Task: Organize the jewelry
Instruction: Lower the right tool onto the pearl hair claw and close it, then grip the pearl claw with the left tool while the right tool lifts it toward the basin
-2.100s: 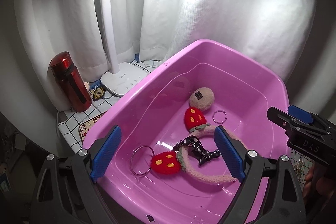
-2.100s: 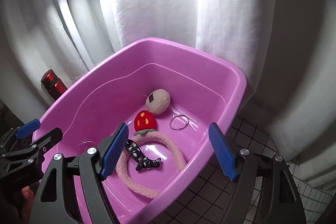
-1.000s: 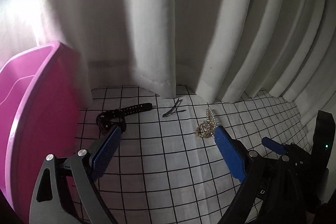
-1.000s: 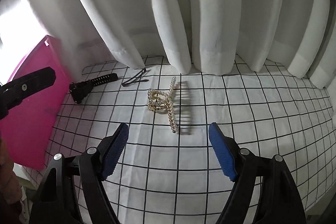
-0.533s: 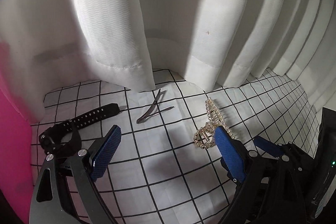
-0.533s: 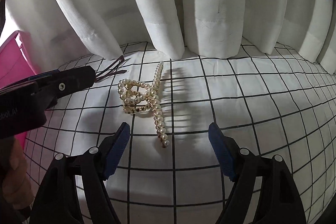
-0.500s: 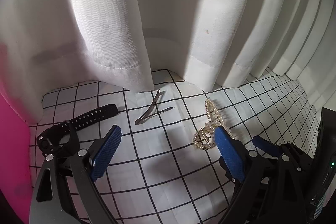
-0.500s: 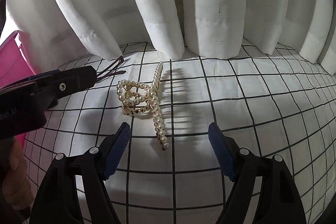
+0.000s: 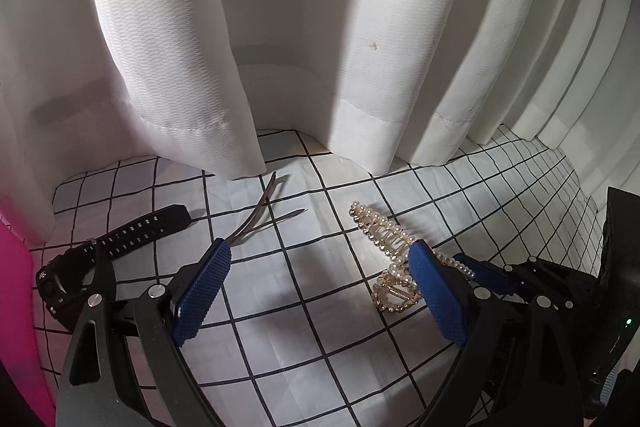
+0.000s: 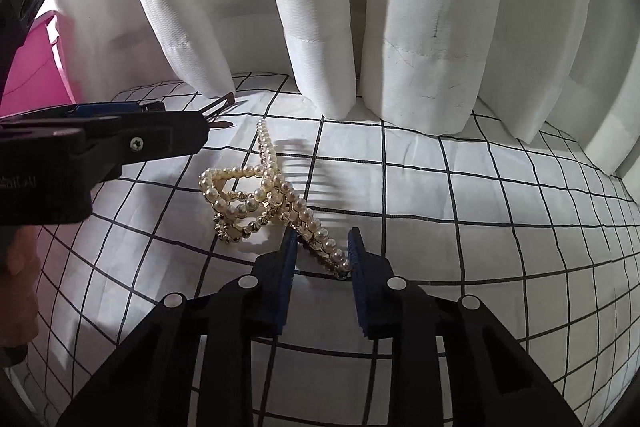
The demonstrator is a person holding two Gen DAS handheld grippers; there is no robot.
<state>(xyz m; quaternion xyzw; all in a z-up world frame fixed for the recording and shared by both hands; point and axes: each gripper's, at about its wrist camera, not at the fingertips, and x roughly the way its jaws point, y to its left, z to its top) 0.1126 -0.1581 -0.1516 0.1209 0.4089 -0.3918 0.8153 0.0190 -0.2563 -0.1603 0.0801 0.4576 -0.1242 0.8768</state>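
A gold and pearl hair claw [image 10: 256,195] lies on the checked tablecloth [image 10: 440,195]. My right gripper [image 10: 322,243] is closing, and its blue pads [image 10: 288,267] sit against both sides of the claw's near end. In the left wrist view the same claw [image 9: 380,231] lies by the right pad, with the right gripper's tips [image 9: 480,269] reaching it from the right. My left gripper [image 9: 320,251] stands wide open over bare cloth. Its left pad [image 9: 200,291] ends just short of a thin metal hairpin [image 9: 260,215]. A black watch [image 9: 132,231] lies to the left.
White curtain folds [image 9: 180,67] hang to the cloth right behind the items. The pink tub's wall [image 9: 16,307] stands at the far left, its corner [image 10: 36,79] also in the right wrist view. A hand [image 10: 16,279] holds the left gripper's body [image 10: 120,143].
Both grippers have come lower and nearer the cloth. The right jaws went from wide apart to narrow around the pearl claw's near end. The left jaws stayed wide.
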